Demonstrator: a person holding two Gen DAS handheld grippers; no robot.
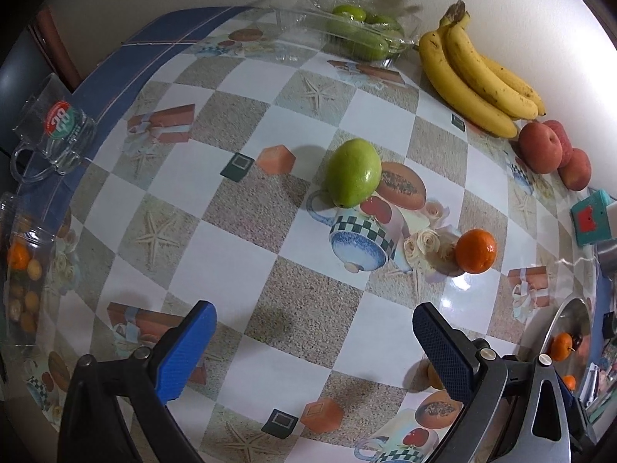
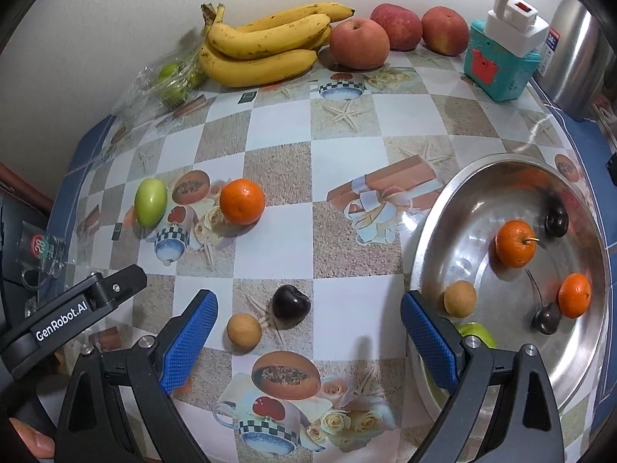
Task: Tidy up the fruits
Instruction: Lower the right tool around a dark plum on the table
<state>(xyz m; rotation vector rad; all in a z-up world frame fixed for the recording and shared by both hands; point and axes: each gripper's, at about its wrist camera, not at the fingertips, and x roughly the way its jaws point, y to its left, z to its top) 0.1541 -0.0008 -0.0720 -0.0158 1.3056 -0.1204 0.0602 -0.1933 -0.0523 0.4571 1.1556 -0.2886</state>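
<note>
Now both tools gape wide, empty: right tool (image 2: 308, 320) frames the dark cherry (image 2: 291, 306) and longan (image 2: 243, 331) just ahead; next, close on one, swing right to the steel bowl (image 2: 455, 189). Left tool (image 1: 314, 332) hovers short of the green mango (image 1: 353, 173).

1. The green fruit (image 2: 476, 332) in the metal bowl (image 2: 455, 193) is mostly hidden behind the right gripper's finger (image 2: 430, 341); what kind it is cannot be told.
2. The green fruits (image 2: 175, 79) by the wall lie under crinkled clear plastic; their number is unclear.
3. The glass mug (image 1: 54, 131) carries a red and green label too small to read.
4. The jar (image 1: 23, 270) at the left edge of the left view is cut off; the small round fruits inside are blurred.
5. The steel pot (image 2: 578, 50) is cut by the edge of the right view.
6. A fingertip (image 2: 36, 441) shows at the bottom left, the rest of the hand out of view.
</note>
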